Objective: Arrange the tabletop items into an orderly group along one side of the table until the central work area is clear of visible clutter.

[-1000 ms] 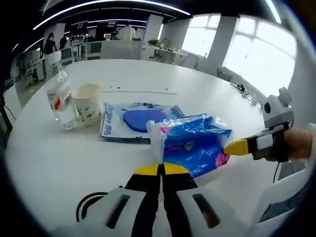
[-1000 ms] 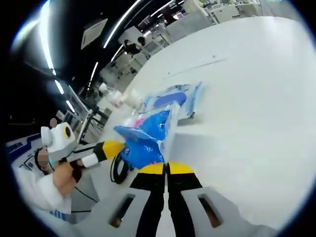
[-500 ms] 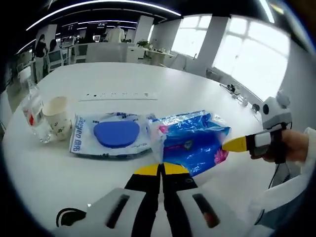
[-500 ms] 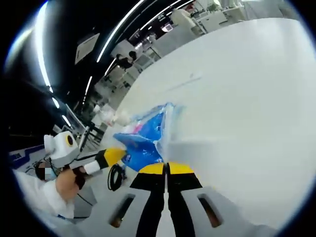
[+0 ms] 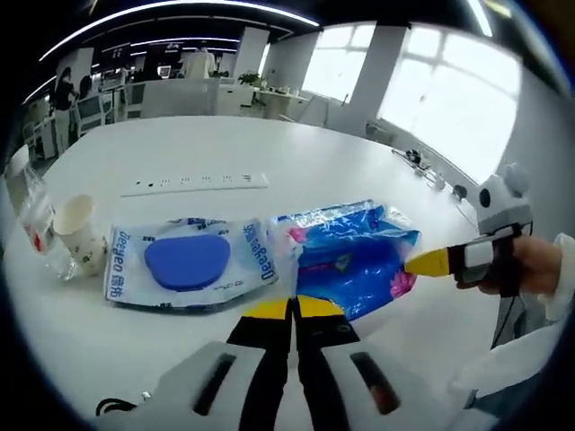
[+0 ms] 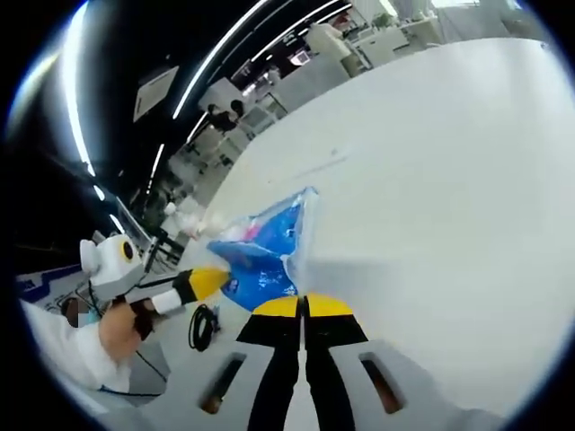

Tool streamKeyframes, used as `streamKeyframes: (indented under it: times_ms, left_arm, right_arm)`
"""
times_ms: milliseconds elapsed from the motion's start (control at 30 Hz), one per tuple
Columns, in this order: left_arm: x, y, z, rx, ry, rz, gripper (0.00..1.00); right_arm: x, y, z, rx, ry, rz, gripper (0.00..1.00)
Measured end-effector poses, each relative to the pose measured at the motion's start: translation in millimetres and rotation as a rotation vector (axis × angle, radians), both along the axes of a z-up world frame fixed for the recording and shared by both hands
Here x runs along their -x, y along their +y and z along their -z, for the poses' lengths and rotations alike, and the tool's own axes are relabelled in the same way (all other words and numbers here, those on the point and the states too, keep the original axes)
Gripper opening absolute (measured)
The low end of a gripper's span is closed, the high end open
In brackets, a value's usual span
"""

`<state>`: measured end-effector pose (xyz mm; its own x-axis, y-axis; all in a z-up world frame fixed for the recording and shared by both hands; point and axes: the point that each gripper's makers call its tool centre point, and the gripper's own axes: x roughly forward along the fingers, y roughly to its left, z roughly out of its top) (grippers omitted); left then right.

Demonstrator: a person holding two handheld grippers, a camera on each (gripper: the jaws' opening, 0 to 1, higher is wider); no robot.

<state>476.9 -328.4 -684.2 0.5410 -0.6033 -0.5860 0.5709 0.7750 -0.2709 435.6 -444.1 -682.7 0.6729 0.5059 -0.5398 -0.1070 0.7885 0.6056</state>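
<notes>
At frame centre, we are carrying the blue bag [image 5: 355, 260], both claws, left [image 5: 293, 307] and right [image 6: 305, 305], clenched on it; next, setting it beside the wipes [image 5: 189, 263].

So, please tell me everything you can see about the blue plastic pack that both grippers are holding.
The blue plastic pack is a soft, crinkled bag of glossy film, blue with white print, a pink flower mark and a clear, wrinkled edge. The left gripper is shut on its near edge and the right gripper is shut on its other end. It looks raised slightly above the white table. Its clear edge overlaps the flat wipes pack beside it.
</notes>
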Motion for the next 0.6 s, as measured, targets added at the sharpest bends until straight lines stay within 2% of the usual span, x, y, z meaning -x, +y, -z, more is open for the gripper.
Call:
streamKeyframes:
  times_ms: [200,600]
  left_arm:
    - [-7.4,-13.8,0.2,-0.021,-0.011,0.029,0.00]
    - [-26.1,-36.4,7.7,-0.048,0.003,0.042,0.00]
  right_arm:
    - [-9.3,-13.5,-0.4,0.010,-0.008,0.022,0.00]
    - [-30.5,-37.3,3.6,0.013,-0.024,0.086,0.00]
